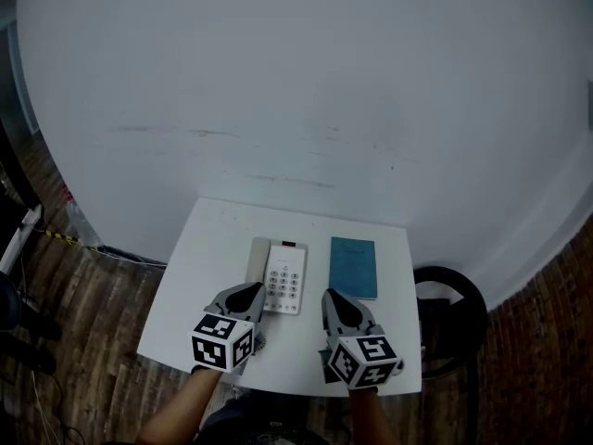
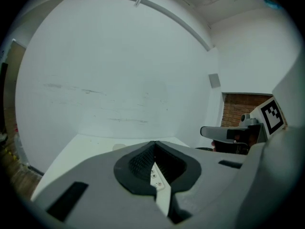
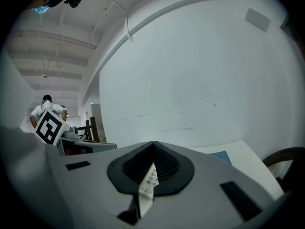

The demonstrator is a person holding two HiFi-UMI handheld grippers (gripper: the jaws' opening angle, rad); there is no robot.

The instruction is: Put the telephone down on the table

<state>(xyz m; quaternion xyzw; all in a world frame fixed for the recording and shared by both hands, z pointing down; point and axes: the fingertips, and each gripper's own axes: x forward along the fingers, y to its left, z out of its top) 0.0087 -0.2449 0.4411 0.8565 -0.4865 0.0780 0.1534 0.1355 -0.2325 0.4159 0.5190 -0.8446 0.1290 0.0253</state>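
The telephone [image 1: 283, 279] lies flat on the white table [image 1: 199, 267], a little below the middle of the head view. Its grey handset [image 1: 258, 260] sits along its left side and the keypad [image 1: 285, 284] faces up. Its long axis runs up and down the frame, away from the person, leaning slightly to the right at the top. A blue booklet [image 1: 353, 267] lies just beside it on the right, parallel to it and apart from it.

The left gripper [image 1: 248, 295] is the nearer one. Its tip sits at the phone's lower left corner, over the near end of the handset; whether it touches cannot be told from above. The right gripper [image 1: 332, 302] points up the frame just right of the phone's lower right corner, with a strip of bare table between them. So the phone lies ahead of both tips and between them, closer to the left.

In each gripper view the two jaws meet tip to tip with nothing clamped. Only a sliver of white keypad shows through the slot behind the tips, lying below them.

Since the phone rests on the table and neither gripper holds it, the put-down looks complete.
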